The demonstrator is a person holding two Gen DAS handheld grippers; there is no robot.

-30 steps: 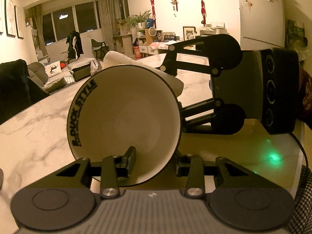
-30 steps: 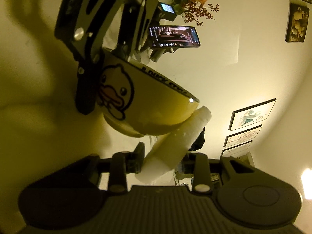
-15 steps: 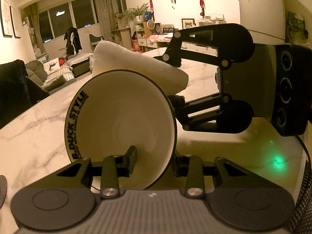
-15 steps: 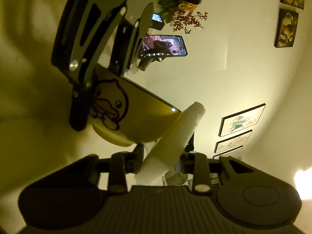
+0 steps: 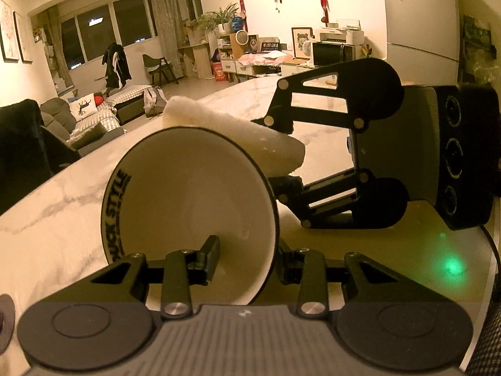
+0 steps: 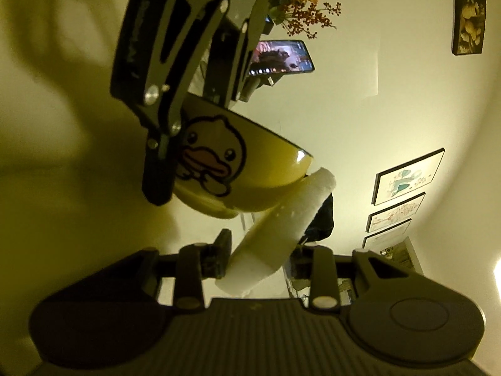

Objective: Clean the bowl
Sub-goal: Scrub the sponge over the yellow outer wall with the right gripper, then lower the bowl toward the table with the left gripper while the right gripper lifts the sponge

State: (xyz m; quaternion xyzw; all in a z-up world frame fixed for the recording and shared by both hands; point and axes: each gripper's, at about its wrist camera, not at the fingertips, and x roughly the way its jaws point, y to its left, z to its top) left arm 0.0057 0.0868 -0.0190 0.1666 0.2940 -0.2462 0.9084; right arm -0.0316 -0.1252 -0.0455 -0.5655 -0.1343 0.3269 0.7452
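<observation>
Now wiping: left gripper clamps the bowl rim, right gripper grips the sponge; press lightly, steadying the rim

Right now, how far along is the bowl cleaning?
Done: the left gripper clamps the bowl by its rim, tilted on its side above the marble table. In hand: the right gripper presses a white sponge against the bowl's outer wall. Left: the inside, where no sponge is touching.

Bare marble table left of bowl; right tool crowds its right.
</observation>
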